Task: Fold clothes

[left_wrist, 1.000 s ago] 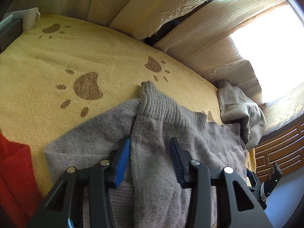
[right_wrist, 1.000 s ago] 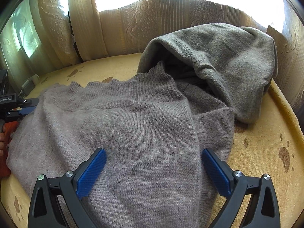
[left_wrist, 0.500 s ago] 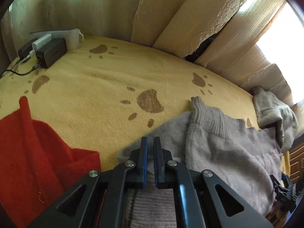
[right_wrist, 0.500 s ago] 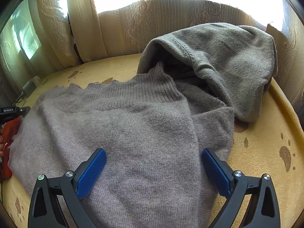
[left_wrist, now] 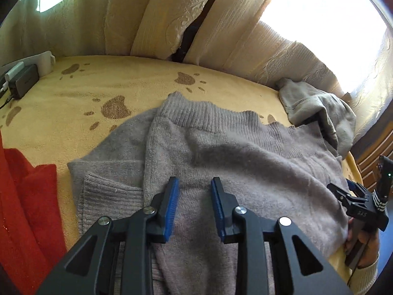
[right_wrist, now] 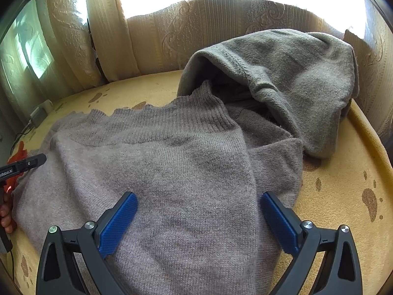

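One grey knitted sweater [right_wrist: 172, 177] is spread across the middle of the yellow paw-print blanket [left_wrist: 73, 98]. A second grey garment [right_wrist: 294, 81] is heaped at the far edge. One red garment [left_wrist: 24, 209] lies at the near left edge. The left gripper [left_wrist: 194, 204] has just been opening, nothing pinched; the right gripper [right_wrist: 199, 221] is held wide apart, grasping nothing.

I can read only two bits of lettering. In my right wrist view, the left gripper [right_wrist: 29, 163] pokes in from the left edge, and its black body carries white print cut off by the frame: "nRobot.AI". In my left wrist view, the right gripper [left_wrist: 353, 196] sits at the far right, and there are small pale characters on its black body, something like "3.4.5", too small for me to be sure. Nothing else readable shows up for me.
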A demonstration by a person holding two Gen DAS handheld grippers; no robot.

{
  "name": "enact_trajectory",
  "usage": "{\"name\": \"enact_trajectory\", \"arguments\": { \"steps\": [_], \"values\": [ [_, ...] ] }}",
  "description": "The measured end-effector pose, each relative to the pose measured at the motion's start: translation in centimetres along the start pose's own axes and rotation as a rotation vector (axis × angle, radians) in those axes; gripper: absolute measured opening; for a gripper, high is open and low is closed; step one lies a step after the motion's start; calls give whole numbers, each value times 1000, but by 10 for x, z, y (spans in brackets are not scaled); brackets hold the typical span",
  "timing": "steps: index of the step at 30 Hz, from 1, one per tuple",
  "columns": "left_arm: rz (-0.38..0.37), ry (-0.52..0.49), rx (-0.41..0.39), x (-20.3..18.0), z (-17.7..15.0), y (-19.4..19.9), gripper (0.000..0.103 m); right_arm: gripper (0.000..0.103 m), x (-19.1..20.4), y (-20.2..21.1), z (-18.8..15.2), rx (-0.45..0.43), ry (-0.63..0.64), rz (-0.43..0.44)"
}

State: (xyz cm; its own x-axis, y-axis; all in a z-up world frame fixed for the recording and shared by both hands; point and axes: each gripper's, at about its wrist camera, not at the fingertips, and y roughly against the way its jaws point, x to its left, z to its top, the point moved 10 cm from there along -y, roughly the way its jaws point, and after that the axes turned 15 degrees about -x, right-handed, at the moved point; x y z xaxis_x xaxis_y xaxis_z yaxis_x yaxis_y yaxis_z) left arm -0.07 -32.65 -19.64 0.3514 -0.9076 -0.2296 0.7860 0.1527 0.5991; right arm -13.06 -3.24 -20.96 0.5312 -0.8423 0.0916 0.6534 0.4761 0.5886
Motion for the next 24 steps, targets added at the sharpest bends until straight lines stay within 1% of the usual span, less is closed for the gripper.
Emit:
{"name": "enact_trajectory", "arguments": {
  "steps": [2, 3, 6, 10, 11, 14, 17, 18, 19, 20, 21, 22, 24],
  "values": [
    [75, -55, -21, 12, 0, 3, 29, 102, -1, 1, 0, -1, -2, 2],
    [88, -65, -29, 15, -1, 5, 29, 102, -1, 1, -1, -1, -2, 2],
    [80, -64, -45, 18, -3, 8, 29, 102, -2, 1, -1, -2, -5, 5],
    [122, -154, -67, 15, -7, 13, 29, 102, -3, 2, -2, -1, 1, 29],
    [124, -162, -71, 15, -8, 14, 29, 102, -4, 3, -2, 0, 5, 38],
    [100, -120, -73, 21, -8, 19, 29, 102, -11, 5, -2, 1, 6, 39],
    [88, -29, -63, 24, -6, 27, 30, 102, -14, 8, -2, 1, 28, 20],
    [87, -1, -64, 21, -4, 32, 33, 102, -14, 9, -2, 1, 40, 12],
    [80, 4, -79, 16, -1, 38, 41, 102, -14, 10, -1, -2, 52, 1],
    [67, -13, -100, 7, 3, 42, 48, 102, -13, 10, 4, -26, 62, -25],
    [53, -38, -121, -2, 6, 46, 50, 102, -11, 11, 10, -50, 71, -46],
    [40, -64, -137, -13, 10, 48, 55, 102, -4, 14, 19, -78, 71, -21],
    [1, -111, -164, -35, 16, 46, 60, 102, 21, 9, 33, -86, 62, 70]
  ]
}}
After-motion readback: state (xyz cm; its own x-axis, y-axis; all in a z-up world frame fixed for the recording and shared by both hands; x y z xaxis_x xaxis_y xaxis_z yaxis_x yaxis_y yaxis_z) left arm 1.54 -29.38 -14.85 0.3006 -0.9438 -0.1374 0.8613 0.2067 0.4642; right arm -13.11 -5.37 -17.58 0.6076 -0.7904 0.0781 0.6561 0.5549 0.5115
